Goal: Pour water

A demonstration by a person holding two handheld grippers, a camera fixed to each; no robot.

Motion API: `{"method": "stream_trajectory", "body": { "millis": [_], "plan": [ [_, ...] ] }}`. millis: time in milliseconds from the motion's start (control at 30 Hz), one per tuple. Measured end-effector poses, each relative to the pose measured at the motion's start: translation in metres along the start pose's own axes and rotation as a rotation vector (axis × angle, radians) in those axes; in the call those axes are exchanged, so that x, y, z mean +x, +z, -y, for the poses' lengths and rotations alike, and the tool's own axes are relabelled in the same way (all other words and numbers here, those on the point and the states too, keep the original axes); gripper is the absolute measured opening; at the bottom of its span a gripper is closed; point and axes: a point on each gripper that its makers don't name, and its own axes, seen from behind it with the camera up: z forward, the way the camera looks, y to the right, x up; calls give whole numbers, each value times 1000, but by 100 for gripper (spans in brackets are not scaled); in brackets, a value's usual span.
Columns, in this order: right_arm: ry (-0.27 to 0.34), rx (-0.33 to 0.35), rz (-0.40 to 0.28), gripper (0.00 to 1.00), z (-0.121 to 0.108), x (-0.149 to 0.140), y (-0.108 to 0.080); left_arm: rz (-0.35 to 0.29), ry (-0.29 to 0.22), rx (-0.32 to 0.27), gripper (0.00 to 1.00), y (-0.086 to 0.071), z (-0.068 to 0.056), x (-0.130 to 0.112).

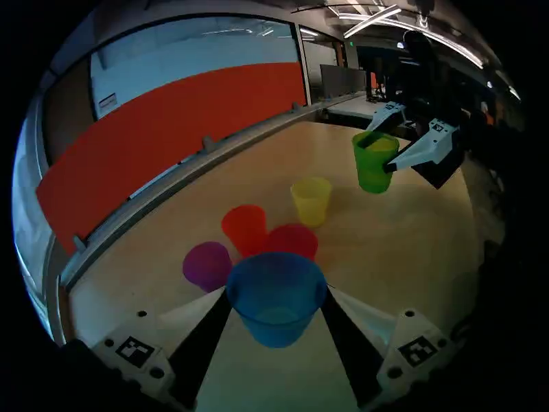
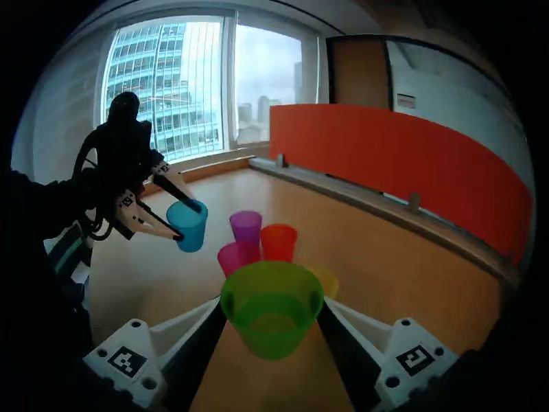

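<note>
- Grip comes first: the left gripper [image 1: 276,294] is clamped on the blue cup [image 1: 276,309], one finger on each side of its wall. The right gripper [image 2: 273,307] pinches the green cup [image 2: 273,323] the same way.
- Both cups are held upright with level rims, likely so nothing spills before the pour. Whether either holds water cannot be told.
- In the left gripper view the green cup sits at 1 o'clock, well apart from the blue one, so no pouring seems to have begun.
- Four spare cups stand clustered on the table [image 1: 412,233] at 12 o'clock: purple [image 1: 207,265], orange [image 1: 244,228], pink [image 1: 293,240] and yellow [image 1: 311,199].
- The next move probably calls for bringing one rim over the other and tilting gently. The cups look like smooth plastic and could slip.
</note>
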Motion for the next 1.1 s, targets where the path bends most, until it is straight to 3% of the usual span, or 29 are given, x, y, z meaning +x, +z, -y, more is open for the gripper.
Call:
{"method": "stream_trajectory", "body": {
  "millis": [500,1100],
  "plan": [
    [-16,10,101,91,-3,-35,16,107,8,-42,88,26,-4,-31],
    [0,14,145,90,-4,-55,25,137,-25,-66,88,44,-7,-56]
  ]
}}
